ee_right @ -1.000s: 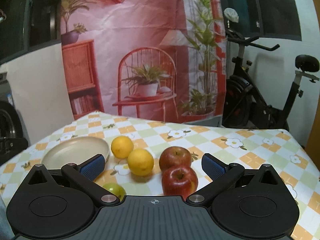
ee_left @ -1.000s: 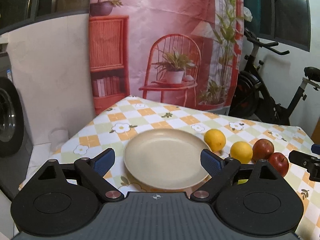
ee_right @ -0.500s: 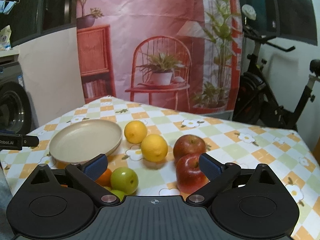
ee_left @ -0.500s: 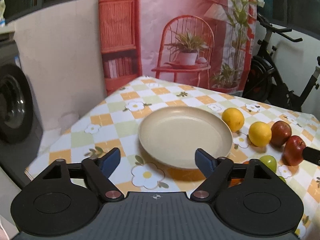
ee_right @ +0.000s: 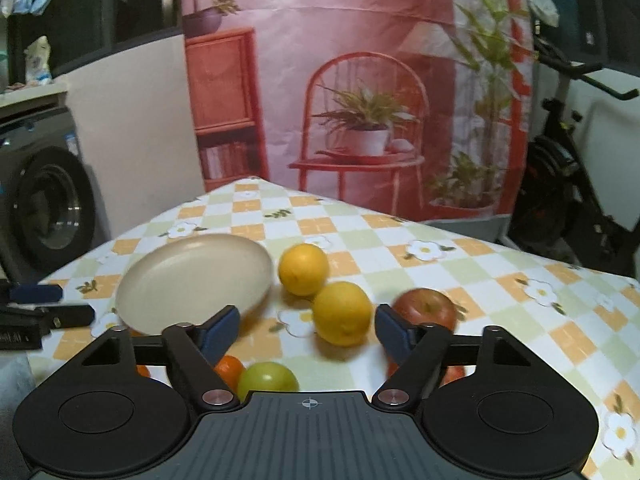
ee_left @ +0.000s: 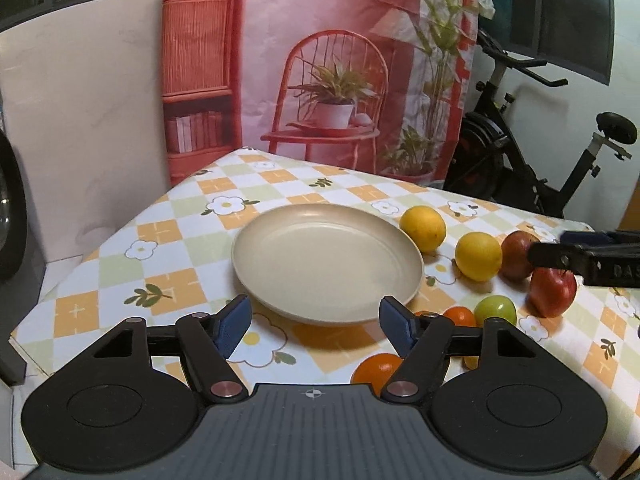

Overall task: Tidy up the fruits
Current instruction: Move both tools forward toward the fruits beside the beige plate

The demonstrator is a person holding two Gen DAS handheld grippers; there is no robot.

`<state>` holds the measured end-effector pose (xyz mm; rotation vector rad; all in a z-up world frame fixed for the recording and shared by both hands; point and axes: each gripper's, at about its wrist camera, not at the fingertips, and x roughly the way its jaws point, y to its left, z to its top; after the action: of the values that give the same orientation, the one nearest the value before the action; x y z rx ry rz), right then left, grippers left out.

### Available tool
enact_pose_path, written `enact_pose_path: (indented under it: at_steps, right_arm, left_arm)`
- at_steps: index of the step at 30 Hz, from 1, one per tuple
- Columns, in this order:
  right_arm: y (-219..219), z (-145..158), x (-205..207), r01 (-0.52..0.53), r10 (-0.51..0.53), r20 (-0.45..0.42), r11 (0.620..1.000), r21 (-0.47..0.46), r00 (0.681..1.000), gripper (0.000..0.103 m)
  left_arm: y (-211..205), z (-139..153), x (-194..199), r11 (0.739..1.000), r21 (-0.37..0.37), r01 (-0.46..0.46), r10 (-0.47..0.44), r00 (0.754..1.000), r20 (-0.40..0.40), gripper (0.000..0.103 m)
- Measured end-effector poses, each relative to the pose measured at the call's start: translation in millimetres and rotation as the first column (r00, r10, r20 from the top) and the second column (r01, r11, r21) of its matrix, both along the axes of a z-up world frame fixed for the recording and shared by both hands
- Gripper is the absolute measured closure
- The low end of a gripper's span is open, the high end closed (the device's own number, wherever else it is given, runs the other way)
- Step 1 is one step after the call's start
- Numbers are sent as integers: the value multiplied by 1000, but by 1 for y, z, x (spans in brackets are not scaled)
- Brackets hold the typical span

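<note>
A beige plate [ee_left: 326, 258] sits on the checkered tablecloth, also in the right wrist view [ee_right: 192, 280]. To its right lie two yellow oranges [ee_left: 423, 228] [ee_left: 478, 256], two red apples [ee_left: 519, 254] [ee_left: 554, 292], a green fruit [ee_left: 495, 309] and small orange fruits [ee_left: 378, 368]. My left gripper [ee_left: 316, 326] is open and empty, just in front of the plate. My right gripper [ee_right: 308, 334] is open and empty, above the nearer yellow orange [ee_right: 342, 312], with a red apple [ee_right: 426, 306] by its right finger.
The table's left edge [ee_left: 80, 264] drops off beside a white wall. An exercise bike [ee_left: 520, 160] stands behind the table at right. A washing machine [ee_right: 48, 204] stands at left. The right gripper shows at the right edge of the left wrist view [ee_left: 588, 258].
Both grippers have risen and pulled back, so more of the table and the small front fruits show. The right gripper has swung left towards the yellow oranges. Both stay open.
</note>
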<state>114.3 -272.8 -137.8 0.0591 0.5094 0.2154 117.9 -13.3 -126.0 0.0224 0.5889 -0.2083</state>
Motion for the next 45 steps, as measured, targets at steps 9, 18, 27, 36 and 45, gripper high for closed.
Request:
enact_pose_path:
  at_steps: [9, 18, 27, 36, 45]
  right_arm:
    - [7, -18, 5, -79, 81, -60, 996, 28, 995, 62]
    - [9, -38, 16, -105, 119, -163, 990, 92, 979, 64]
    - [0, -50, 31, -35, 69, -235, 989, 145, 970, 57]
    - [-10, -58, 29, 27, 20, -237, 981, 191, 971, 62]
    - [-18, -64, 17, 65, -11, -208, 965, 254, 978, 62]
  left_arm:
    - [0, -3, 5, 998, -51, 23, -24, 999, -21, 29]
    - [2, -7, 9, 999, -34, -1, -1, 998, -58, 27]
    - [1, -7, 7, 999, -36, 4, -6, 998, -63, 27]
    - [0, -11, 8, 999, -39, 28, -30, 997, -72, 29]
    - [-8, -20, 8, 993, -42, 107, -111, 988, -110, 29]
